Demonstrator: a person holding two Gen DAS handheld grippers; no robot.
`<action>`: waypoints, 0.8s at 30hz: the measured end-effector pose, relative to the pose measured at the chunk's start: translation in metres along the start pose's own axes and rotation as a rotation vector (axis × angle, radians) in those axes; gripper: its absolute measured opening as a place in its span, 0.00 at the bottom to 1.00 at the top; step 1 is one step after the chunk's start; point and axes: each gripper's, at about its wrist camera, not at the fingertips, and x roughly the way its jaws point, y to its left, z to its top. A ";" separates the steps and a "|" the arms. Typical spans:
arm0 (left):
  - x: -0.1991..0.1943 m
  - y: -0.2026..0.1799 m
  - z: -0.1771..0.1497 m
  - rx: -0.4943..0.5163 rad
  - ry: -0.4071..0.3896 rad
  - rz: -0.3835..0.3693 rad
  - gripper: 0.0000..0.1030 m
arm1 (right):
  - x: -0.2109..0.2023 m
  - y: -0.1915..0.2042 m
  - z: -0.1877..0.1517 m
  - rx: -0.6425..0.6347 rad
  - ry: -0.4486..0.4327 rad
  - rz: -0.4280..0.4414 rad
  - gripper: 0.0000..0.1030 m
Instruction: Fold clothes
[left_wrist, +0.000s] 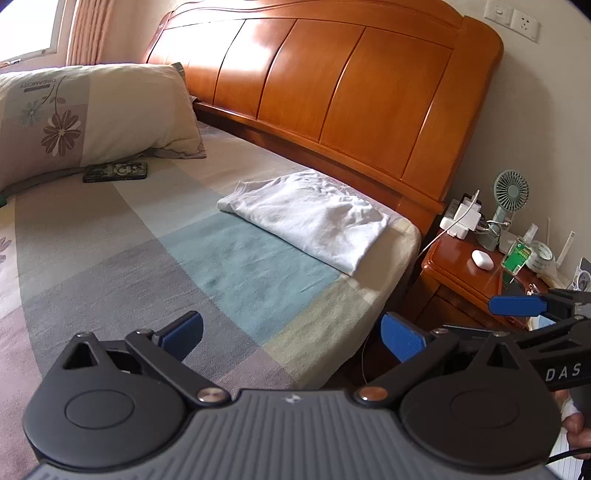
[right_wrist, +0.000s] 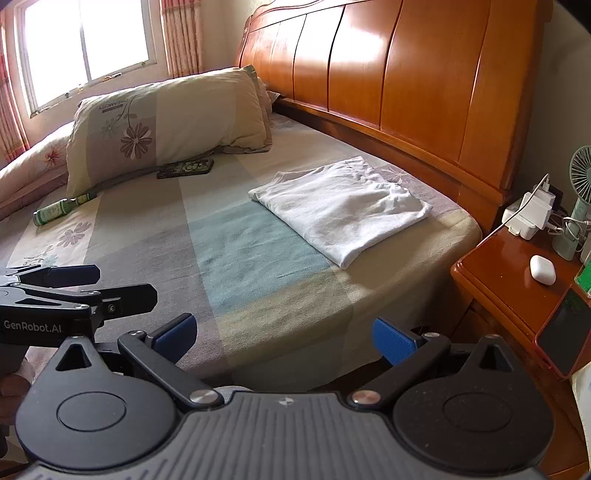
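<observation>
On the bed (left_wrist: 110, 258) lies a folded white shirt (left_wrist: 314, 218), both grippers' fingers (left_wrist: 184, 328) spread wide, holding nothing.

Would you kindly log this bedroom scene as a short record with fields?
garment: white shirt, folded, flat on the bed near the headboard
left gripper: open, empty, apart from the shirt
right gripper: open, empty, apart from the shirt
pillow: at the far side
bottle: lying beside the pillow
nightstand: holds a white earbud case
</observation>
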 end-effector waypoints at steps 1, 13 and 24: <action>0.001 0.000 0.000 -0.003 0.003 0.004 0.99 | 0.000 0.000 0.000 0.000 0.001 0.003 1.00; 0.004 0.003 0.000 -0.021 0.013 0.018 0.99 | 0.009 0.002 -0.004 -0.001 0.017 0.031 1.00; 0.005 0.001 0.000 -0.013 0.017 0.011 0.99 | 0.011 0.001 -0.005 0.004 0.018 0.042 1.00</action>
